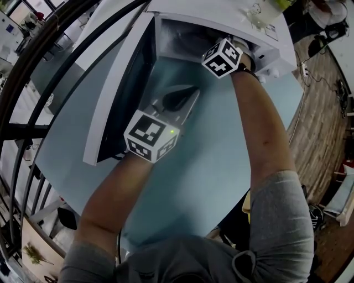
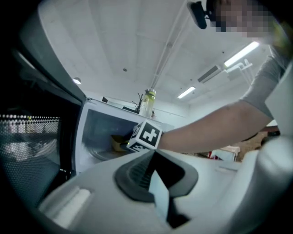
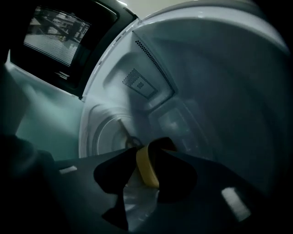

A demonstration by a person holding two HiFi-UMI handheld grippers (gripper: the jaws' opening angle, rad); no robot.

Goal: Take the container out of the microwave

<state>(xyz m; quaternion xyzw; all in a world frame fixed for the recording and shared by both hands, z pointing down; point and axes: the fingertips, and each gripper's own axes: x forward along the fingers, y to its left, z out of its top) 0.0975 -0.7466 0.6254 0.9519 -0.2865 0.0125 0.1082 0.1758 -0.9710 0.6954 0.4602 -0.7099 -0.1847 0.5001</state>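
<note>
The microwave (image 1: 199,14) stands with its door (image 1: 116,94) swung wide to the left of its cavity, so the way in is free; in front of the microwave, just right of that door and above the pale table (image 1: 221,166), the left gripper (image 1: 188,93) points level at the opening with its tips brought together on nothing, idle by the look of it; further right, the right gripper (image 3: 150,148) tilts down inside the microwave, over the turntable (image 3: 107,132), its jaws parted with the container (image 3: 147,169) standing between them, and no pad visibly presses on it; the step in hand is, I judge, the reach and grasp, with the lift-out not yet begun; the next move calls for closing firmly on the rim, raising it just clear of the turntable and drawing it level out of the microwave, since a thin wall may flex or slip; the container shows a yellow band, probably its rim or lid edge, above a clear, glossy wall; its contents cannot be made out.
</note>
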